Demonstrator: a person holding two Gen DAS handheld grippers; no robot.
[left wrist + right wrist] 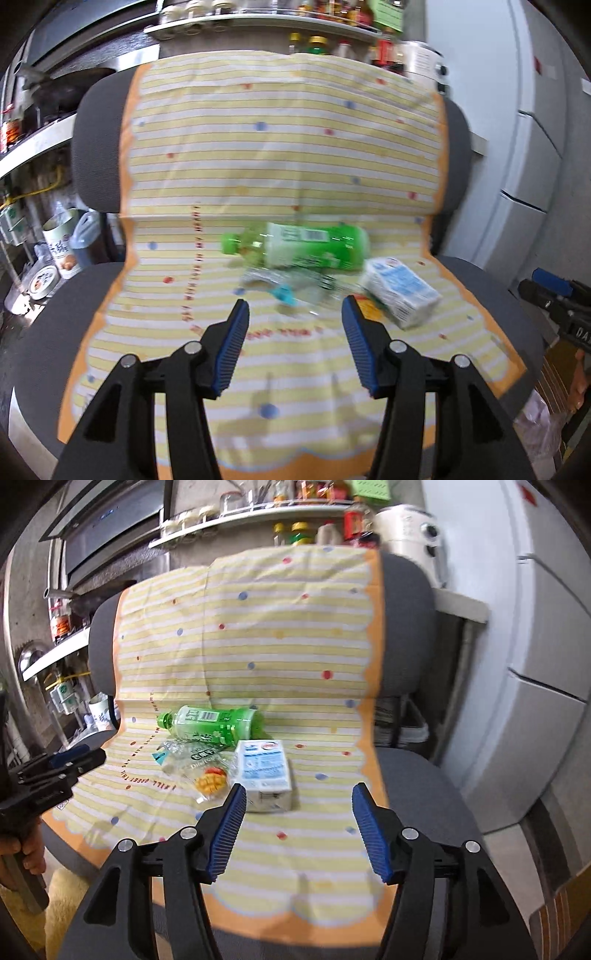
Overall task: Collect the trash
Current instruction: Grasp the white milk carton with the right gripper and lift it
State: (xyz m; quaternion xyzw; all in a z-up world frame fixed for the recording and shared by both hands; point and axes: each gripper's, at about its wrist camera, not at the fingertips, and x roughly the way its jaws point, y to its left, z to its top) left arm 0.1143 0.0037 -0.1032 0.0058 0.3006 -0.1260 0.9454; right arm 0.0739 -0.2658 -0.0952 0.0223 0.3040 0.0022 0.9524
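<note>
Trash lies in a small cluster at mid-frame on the striped yellow cloth [258, 849] draped over a grey office chair [417, 775]: a green bottle [212, 725] on its side with the cap toward the left, a crumpled clear wrapper [192, 758] just below it, and a white-and-blue carton [264, 773] to their right, touching the wrapper. Left gripper [295, 314] hangs released just short of the wrapper, nothing between its blue pads [231, 350]. Right gripper [298, 795] is spread wide too, holding nothing, its left fingertip overlapping the carton's lower edge in the frame. Kitchen shelves [251, 511] fill the top of the frame.
</note>
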